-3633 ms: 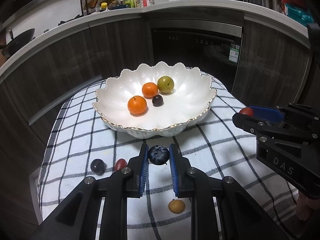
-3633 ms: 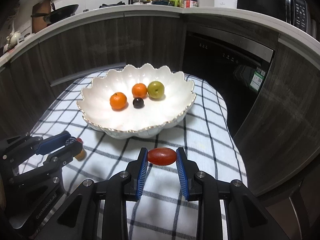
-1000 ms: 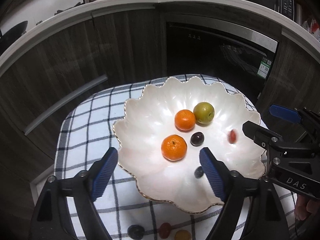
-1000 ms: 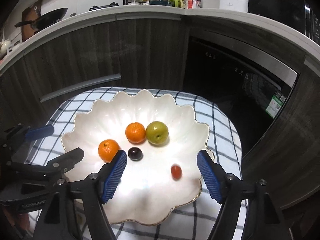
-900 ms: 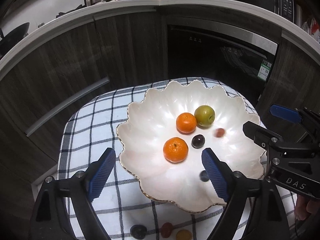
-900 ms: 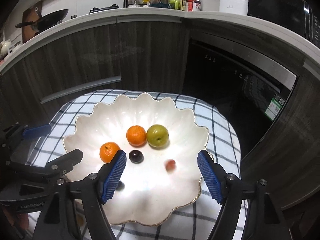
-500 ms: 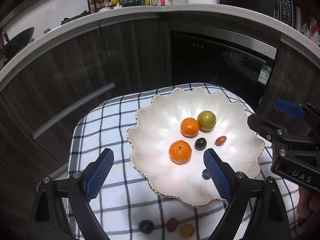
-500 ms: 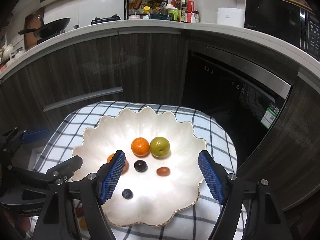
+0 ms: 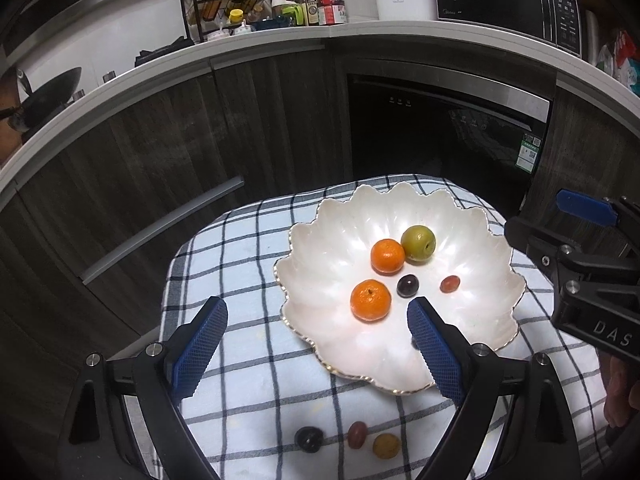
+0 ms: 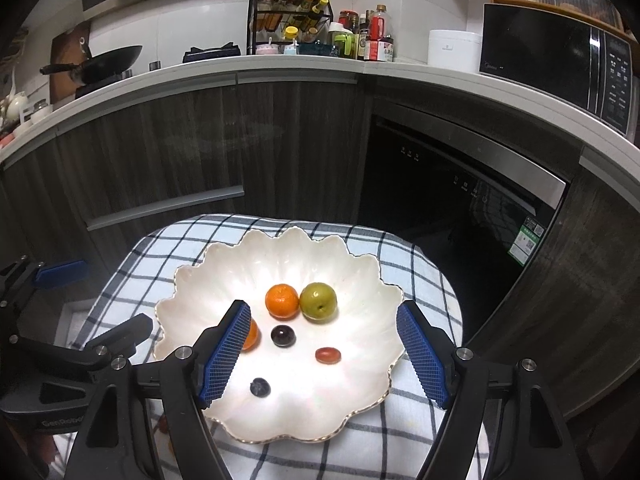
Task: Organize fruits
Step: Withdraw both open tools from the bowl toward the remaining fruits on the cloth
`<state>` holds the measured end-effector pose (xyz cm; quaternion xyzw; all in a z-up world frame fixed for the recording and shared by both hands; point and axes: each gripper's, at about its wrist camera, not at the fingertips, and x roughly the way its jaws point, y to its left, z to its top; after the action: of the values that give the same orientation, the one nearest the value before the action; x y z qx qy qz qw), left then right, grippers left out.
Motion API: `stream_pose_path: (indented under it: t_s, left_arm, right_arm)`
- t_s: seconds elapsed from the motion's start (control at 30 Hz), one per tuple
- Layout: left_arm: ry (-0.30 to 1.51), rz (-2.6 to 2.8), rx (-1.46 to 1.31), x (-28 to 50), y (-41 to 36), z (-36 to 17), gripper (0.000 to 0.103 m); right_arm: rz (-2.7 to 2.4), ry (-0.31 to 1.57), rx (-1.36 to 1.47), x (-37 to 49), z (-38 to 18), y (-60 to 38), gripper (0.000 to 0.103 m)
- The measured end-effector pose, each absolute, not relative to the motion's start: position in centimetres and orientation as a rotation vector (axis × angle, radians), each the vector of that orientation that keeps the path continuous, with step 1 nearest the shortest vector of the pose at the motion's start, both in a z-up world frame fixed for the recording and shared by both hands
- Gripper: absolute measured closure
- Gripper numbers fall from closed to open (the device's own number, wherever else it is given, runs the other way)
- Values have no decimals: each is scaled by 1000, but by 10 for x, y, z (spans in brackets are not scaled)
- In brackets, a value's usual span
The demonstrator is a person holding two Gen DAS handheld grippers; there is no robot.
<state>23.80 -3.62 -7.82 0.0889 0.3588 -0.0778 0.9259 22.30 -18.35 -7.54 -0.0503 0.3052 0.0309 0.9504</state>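
Left jaws: we hold the left gripper (image 9: 316, 340) spread wide and empty; the dark berry it pinched a few seconds ago is out of it.
Dropped berry: it now lies in the white scalloped bowl (image 10: 192, 284), near the front rim, as the small dark blueberry (image 10: 260, 387); in the left view the right-hand blue pad hides most of it.
Right jaws: the right gripper (image 10: 324, 350) is likewise spread with nothing between its pads; the red oval fruit it carried is released.
Red fruit: a second ago it was a rolling blur, and now it rests still in the bowl as the red grape (image 10: 327, 355), right of the dark plum (image 10: 283, 336).
Meaning for the task: we judge that two more fruits are filed, so the bowl holds six: two tangerines (image 9: 387, 255), the green fruit (image 9: 418, 243), the plum, the grape and the blueberry.
Both hands: since the drop we have pulled up and back, and the whole bowl sits in view.
Still to gather: three fruits lie on the checked cloth (image 9: 248, 264) over the surface, well below and behind the left jaws: a dark plum (image 9: 308, 439), a reddish fruit (image 9: 357, 434) and a yellow one (image 9: 386, 445), in a close row.
Relative to jaws: none lies between either pair; the left jaws are nearer.
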Motion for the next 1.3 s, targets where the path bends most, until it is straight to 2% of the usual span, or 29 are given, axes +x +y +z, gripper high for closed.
stream_pose_path:
  t_s: [0.53,1.3]
  left_arm:
    - [702,-118,230,199,-10,-75,11]
    - [711,-100,212,168,23,-105,11]
  right_arm:
    - [73,615,-124,197,-75,-157,27]
    - [105,661,-137,169,-104,-123,27]
